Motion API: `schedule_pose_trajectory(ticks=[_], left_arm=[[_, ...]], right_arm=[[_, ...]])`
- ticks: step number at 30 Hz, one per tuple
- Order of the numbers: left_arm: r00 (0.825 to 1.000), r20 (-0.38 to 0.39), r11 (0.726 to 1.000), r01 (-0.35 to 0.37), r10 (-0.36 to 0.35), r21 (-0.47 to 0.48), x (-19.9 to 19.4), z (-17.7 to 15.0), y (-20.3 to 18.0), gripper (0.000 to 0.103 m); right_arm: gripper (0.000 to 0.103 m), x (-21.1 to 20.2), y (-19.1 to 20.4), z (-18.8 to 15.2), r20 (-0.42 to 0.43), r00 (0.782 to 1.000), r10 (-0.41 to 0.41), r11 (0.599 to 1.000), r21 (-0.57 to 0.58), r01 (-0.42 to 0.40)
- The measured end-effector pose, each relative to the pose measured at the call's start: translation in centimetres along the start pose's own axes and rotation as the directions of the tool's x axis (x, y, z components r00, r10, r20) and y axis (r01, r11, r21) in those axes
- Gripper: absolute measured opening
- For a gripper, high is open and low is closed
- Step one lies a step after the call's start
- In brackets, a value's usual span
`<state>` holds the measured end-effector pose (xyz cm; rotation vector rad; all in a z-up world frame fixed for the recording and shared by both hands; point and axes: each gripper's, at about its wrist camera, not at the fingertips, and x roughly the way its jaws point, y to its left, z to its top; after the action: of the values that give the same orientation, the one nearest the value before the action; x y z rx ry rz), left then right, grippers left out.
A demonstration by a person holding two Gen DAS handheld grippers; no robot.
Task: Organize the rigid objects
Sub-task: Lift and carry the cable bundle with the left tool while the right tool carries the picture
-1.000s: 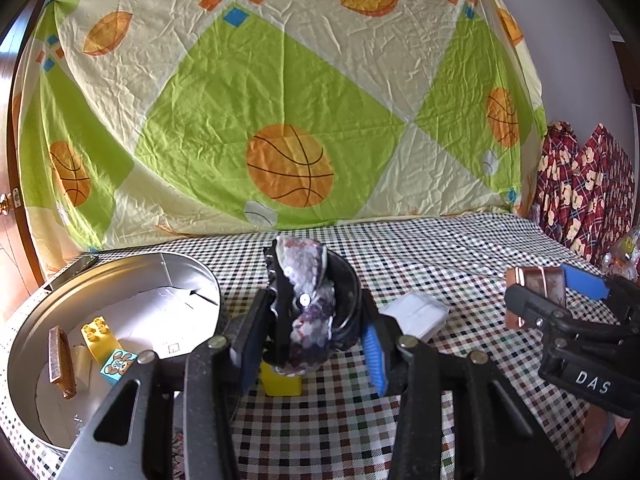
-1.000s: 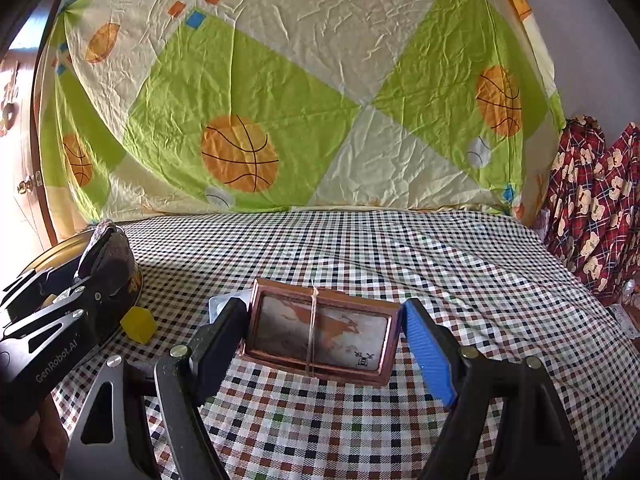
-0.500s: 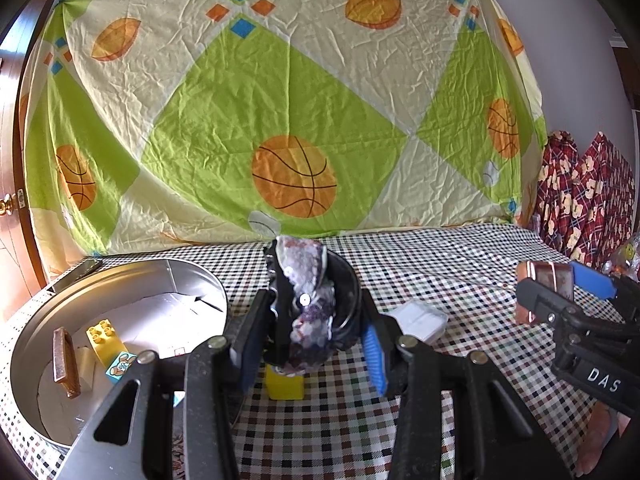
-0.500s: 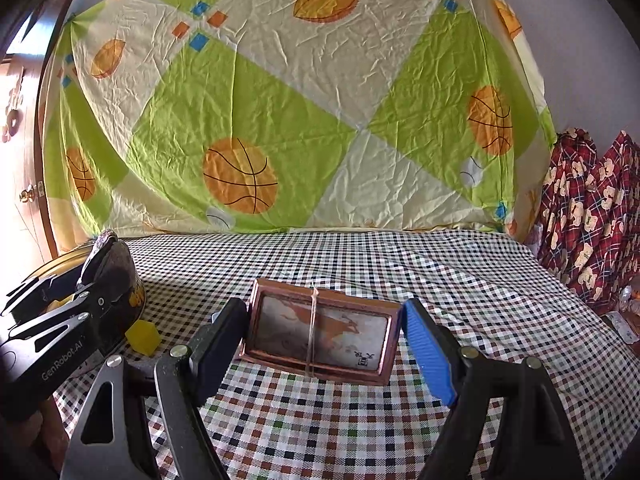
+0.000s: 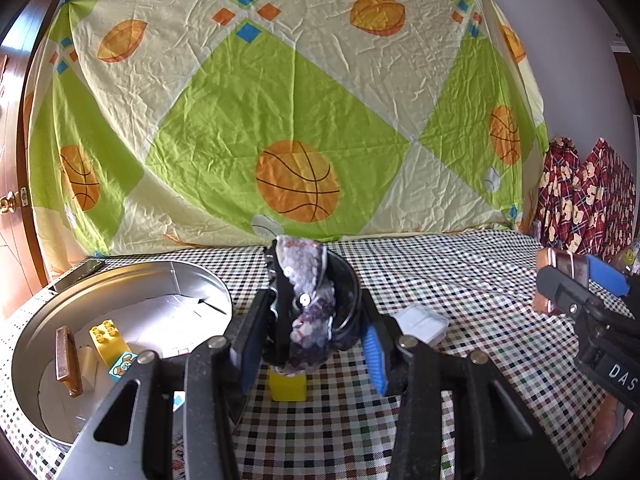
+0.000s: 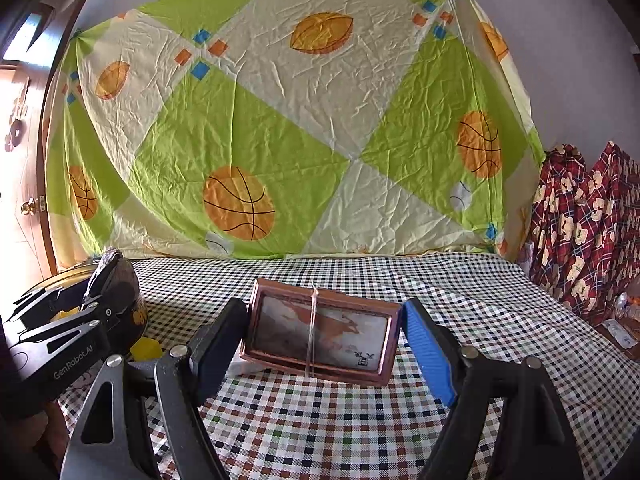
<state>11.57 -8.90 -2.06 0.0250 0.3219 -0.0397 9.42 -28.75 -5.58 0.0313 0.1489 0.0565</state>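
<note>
This looked like a room in a home: a checked tablecloth (image 6: pixel 400 280) covered the surface, a basketball-print bedsheet (image 6: pixel 280 120) hung as a backdrop across the wall, a wooden door (image 5: pixel 16 200) with a brass knob stood left, and bear-print plaid fabric (image 6: pixel 580 220) lay bunched at right.

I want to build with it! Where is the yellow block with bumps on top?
In the left wrist view, the yellow block lies inside the round metal tin at the far left, beside a brown bar.
</note>
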Motion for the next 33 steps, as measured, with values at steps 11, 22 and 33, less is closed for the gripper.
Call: schedule_pose_trajectory(ticks=[11, 22, 33], left_arm=[[1.000, -0.001, 1.000, -0.004, 0.004, -0.012, -0.1, 0.0, 0.3, 0.042], [1.000, -0.004, 1.000, -0.008, 0.008, -0.023, -0.3, -0.1, 0.8, 0.042], [1.000, -0.003, 0.999, -0.023, 0.023, -0.038, -0.4, -0.2, 1.2, 0.042]], right_arm=[[0.081, -0.9, -0.2, 0.0, 0.048, 0.999, -0.009, 1.000, 0.010, 0.008], [0.081, -1.3, -0.1, 0.0, 0.076, 0.997, -0.015, 1.000, 0.016, 0.014], [0.081, -1.5, 0.5, 0.0, 0.088, 0.996, 0.005, 1.000, 0.018, -0.006]])
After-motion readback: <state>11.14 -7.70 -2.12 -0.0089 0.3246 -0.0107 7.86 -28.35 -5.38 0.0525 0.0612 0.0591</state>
